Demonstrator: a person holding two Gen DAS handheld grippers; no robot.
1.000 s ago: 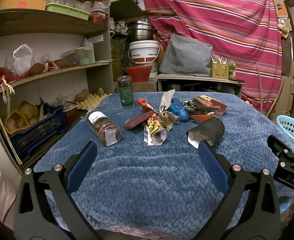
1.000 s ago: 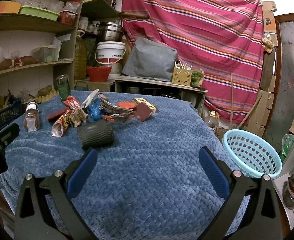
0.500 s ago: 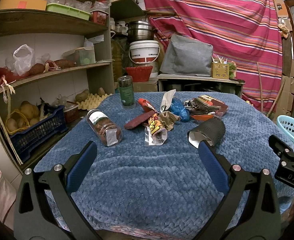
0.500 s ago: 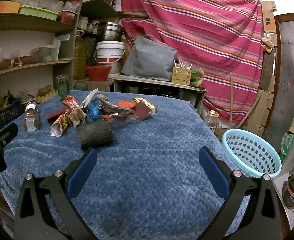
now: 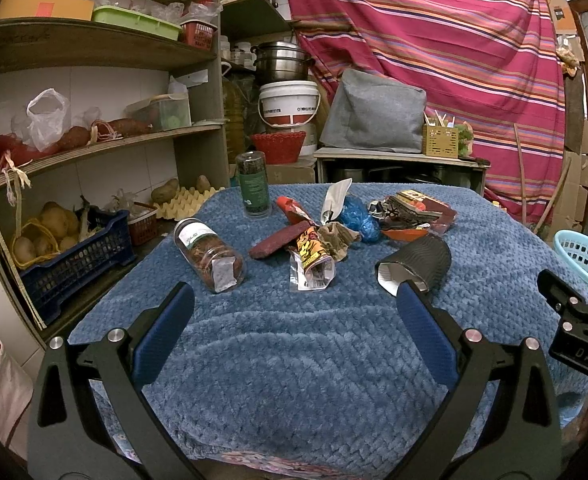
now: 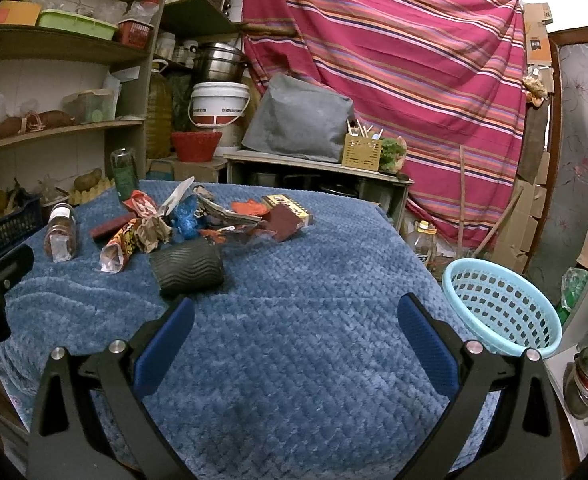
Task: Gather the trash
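- Cluttered pantry shelves and a striped red curtain [image 6: 393, 60] surround a table under a quilted blue cloth [image 6: 294, 320].
- Trash lies heaped mid-table: wrappers [image 5: 311, 258], a black ribbed cup [image 5: 417, 262] on its side, a blue plastic wad [image 5: 357, 218].
- Left gripper [image 5: 294, 312] and right gripper [image 6: 294, 316] hover near the table's front edge, jaws wide apart, holding nothing.
- Wrappers look light, crinkly and slippery; pinch a bunched fold.
- Cup probably crushes easily; squeeze gently across its ribbed wall.
- Light blue basket [image 6: 501, 304] sits beside the table's right side.

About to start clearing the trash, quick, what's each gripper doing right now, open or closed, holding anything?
Left gripper: open, holding nothing, above the blue cloth.
Right gripper: open, holding nothing, above the same cloth.
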